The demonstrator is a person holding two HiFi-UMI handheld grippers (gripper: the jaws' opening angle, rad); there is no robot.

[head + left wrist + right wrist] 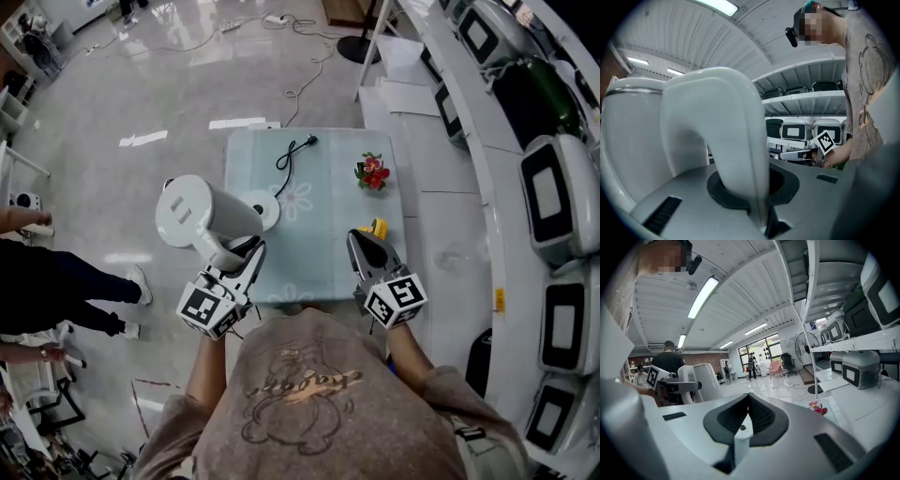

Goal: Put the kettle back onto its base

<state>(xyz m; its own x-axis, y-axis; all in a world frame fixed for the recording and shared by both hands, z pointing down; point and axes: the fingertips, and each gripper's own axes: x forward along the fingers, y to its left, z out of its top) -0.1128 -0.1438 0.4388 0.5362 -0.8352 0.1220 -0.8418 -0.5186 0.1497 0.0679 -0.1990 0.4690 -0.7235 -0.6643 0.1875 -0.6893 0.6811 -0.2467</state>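
**Kettle in hand, base waiting**

Head view: the left gripper (246, 246) is clamped on the handle of the white kettle (197, 216), which hangs tilted at the table's (328, 202) left edge, partly out over the floor (169, 84). The round white base (262, 208) lies on the table just beside the kettle, its cord (286, 161) trailing away across the top. The step in hand looks like the carry. Next, the kettle has to come upright, centre over the base and go straight down. The right gripper (364, 244) hovers over the table's near right part. Flowers (372, 172) and a small yellow thing (378, 226) sit on the pale tabletop, clear of the base.

Left gripper view: the jaws pinch the handle (726, 136) low down, with the kettle body (628, 140) at the left. Beyond are the right gripper (806, 152) and shelves (801, 96) of white machines.

Right gripper view: the jaws are together with nothing between them, so this gripper (747, 413) is free to steady the base if needed. The kettle (701, 380) shows at the left in the left gripper (679, 386). Behind is a large bright hall with a glossy floor, a fan (801, 350) and people far off.
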